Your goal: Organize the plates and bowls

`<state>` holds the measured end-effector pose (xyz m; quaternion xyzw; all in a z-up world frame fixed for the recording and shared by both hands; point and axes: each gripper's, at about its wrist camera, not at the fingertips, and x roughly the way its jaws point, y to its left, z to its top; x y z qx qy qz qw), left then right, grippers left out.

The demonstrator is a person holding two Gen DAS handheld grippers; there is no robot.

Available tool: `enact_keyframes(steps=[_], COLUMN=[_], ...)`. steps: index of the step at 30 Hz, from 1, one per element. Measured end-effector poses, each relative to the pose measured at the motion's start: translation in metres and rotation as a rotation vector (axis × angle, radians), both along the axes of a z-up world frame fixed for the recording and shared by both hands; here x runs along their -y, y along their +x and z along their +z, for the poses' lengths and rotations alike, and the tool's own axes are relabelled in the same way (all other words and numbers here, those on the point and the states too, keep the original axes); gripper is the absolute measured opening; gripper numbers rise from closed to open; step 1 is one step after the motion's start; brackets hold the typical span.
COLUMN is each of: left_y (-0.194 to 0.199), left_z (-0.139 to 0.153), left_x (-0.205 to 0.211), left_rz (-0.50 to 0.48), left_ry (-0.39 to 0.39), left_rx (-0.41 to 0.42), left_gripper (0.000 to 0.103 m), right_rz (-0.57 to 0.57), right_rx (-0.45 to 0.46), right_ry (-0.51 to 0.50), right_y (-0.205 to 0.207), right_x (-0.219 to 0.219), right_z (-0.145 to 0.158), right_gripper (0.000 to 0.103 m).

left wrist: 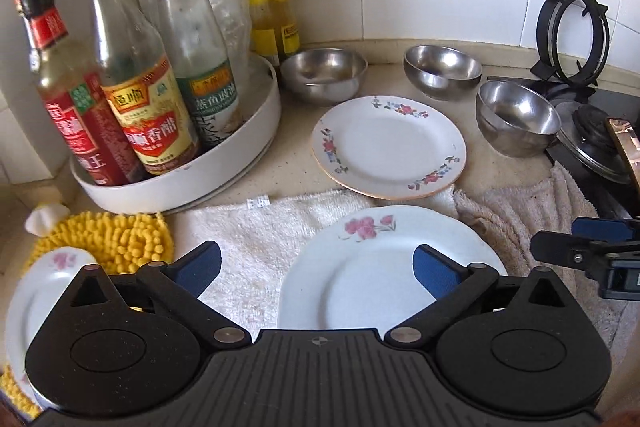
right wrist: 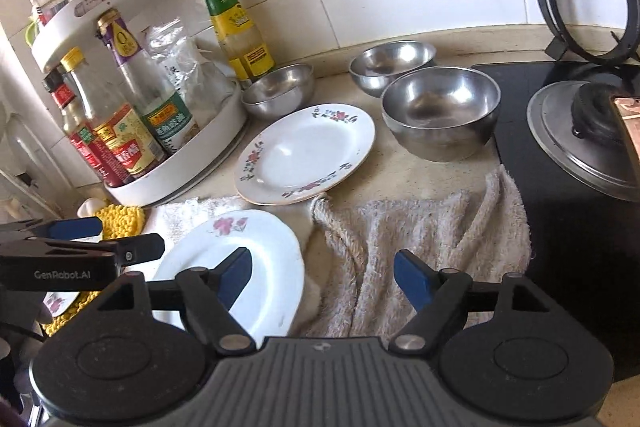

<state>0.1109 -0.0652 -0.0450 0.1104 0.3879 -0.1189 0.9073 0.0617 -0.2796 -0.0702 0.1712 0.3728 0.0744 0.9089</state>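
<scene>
While both grippers, L (left wrist: 316, 263) & R (right wrist: 323, 275), gape wide, w/ nothing held, the pink-flower plate (left wrist: 360, 291) lies under them.

A kitchen counter crowded at the back by a bottle rack (right wrist: 176, 163) on the left, three steel bowls (right wrist: 440, 115) along the wall and a stove (right wrist: 568, 187) on the right, leaving open approach from the front over two plates (right wrist: 304, 155) and towels (right wrist: 420, 251).

The left claw (left wrist: 316, 269) hangs open above a flowered plate (left wrist: 360, 291).
</scene>
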Motion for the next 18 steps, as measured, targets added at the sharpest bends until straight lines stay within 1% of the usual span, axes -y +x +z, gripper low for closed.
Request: enact_keyframes(steps=[4,8,13,18], left_y=[-0.008,-0.012,-0.02,-0.028], left_z=[0.0,-0.002,-0.002,0.0], left_x=[0.003,0.006,0.001,-0.009], left_rz=[0.037,0.097,0.181,0.265], left_ry=[0.001,0.01,0.026,0.018], left_rx=[-0.002,-0.01,-0.026,-0.031], left_gripper=[0.103,0.103,0.103,0.103], right_rz=[0.023,0.053,0.106,0.174], right_rx=[-0.016,-0.015,0.0,0.036], right_ry=[-0.014,-0.031,-0.049,-0.08], right_y=[0.001,0.003,0.005,0.005], right_x=[0.002,0.0,-0.009,-0.027], right_z=[0.0,0.005,0.012,0.023], right_gripper=[0.095,0.095,0.098,0.098])
